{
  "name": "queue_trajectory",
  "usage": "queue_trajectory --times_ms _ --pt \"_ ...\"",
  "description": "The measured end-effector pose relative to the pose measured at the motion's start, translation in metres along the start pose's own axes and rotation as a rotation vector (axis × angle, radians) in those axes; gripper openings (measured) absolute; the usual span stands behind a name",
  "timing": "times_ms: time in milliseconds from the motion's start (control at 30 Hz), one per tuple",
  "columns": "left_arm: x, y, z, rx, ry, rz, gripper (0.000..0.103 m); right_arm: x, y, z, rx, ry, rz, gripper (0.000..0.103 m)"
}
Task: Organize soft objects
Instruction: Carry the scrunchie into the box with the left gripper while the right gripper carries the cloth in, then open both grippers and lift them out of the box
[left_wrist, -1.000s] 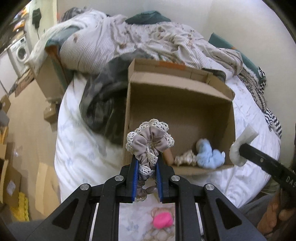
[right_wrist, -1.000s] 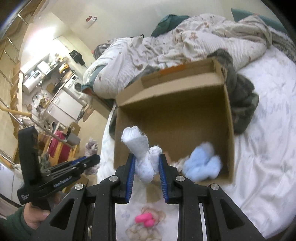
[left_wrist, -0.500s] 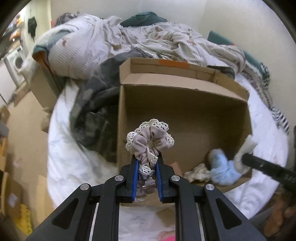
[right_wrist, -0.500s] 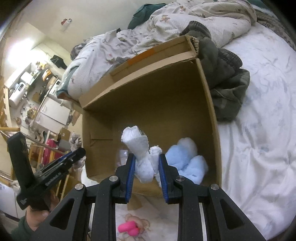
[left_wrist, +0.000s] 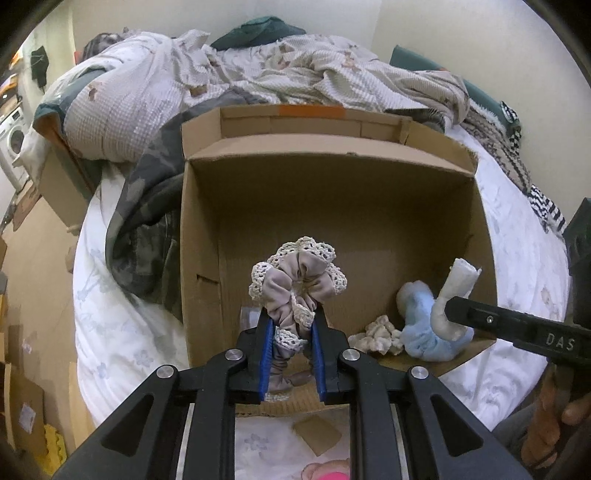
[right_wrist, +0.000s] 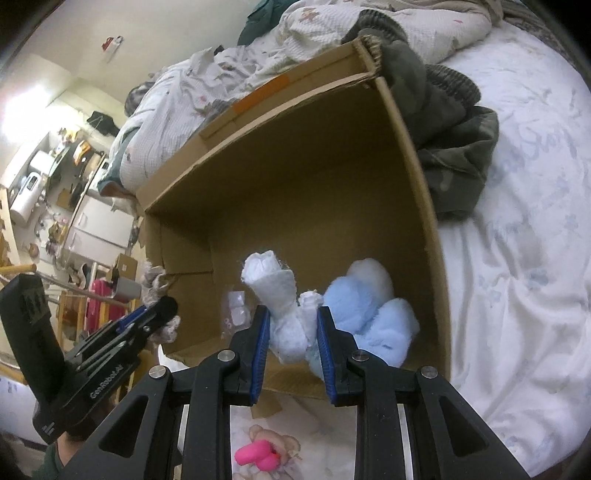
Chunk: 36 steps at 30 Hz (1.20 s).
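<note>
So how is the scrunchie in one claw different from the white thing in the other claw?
The scrunchie is taupe with a cream lace edge; the white cloth roll is plain white. The scrunchie is a ruffled ring; the roll is a bent tube. The left claw holds the scrunchie, the right claw the roll, right beside the blue plush. Both are soft, gripped, and over the cardboard box.

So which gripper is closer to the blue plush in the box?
Right gripper: its white cloth is almost against the blue plush. Left gripper hangs farther left, holding the scrunchie.
</note>
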<state>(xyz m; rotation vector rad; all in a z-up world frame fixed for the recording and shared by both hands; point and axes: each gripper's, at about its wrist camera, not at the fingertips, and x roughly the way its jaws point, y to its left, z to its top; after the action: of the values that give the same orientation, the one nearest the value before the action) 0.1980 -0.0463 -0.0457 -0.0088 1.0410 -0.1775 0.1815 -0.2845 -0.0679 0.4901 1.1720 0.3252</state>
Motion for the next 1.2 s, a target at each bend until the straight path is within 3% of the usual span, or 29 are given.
queue_trajectory --times_ms 233,533,600,767,933,1033,1067,1100,1200 --pt "0.009 0.000 -0.004 -0.032 0.041 -0.046 0.016 0.006 0.004 -0.002 -0.021 0.026 0.009 0.028" --pt "0.010 -0.005 -0.006 0.002 0.047 -0.009 0.023 0.009 0.007 0.000 -0.028 0.034 0.012 0.028" --pt "0.011 -0.006 -0.006 0.003 0.053 -0.010 0.029 0.010 0.007 0.000 -0.029 0.035 0.012 0.028" --pt "0.007 -0.007 -0.007 0.002 0.046 -0.013 0.057 0.012 0.009 0.000 -0.032 0.038 0.007 0.028" --pt "0.006 -0.007 -0.007 0.008 0.044 0.004 0.059 0.011 0.009 0.000 -0.030 0.033 0.011 0.029" --pt "0.005 -0.005 -0.007 0.001 0.043 0.006 0.060 0.011 0.008 0.000 -0.023 0.025 0.015 0.041" --pt "0.005 -0.005 -0.007 -0.001 0.043 0.010 0.060 0.010 0.007 0.000 -0.017 0.022 0.019 0.060" --pt "0.005 -0.004 -0.006 -0.004 0.042 0.013 0.060 0.009 0.006 0.000 -0.009 0.016 0.028 0.072" --pt "0.001 -0.001 -0.006 -0.018 0.025 0.018 0.060 0.007 0.005 0.001 -0.007 0.011 0.020 0.073"
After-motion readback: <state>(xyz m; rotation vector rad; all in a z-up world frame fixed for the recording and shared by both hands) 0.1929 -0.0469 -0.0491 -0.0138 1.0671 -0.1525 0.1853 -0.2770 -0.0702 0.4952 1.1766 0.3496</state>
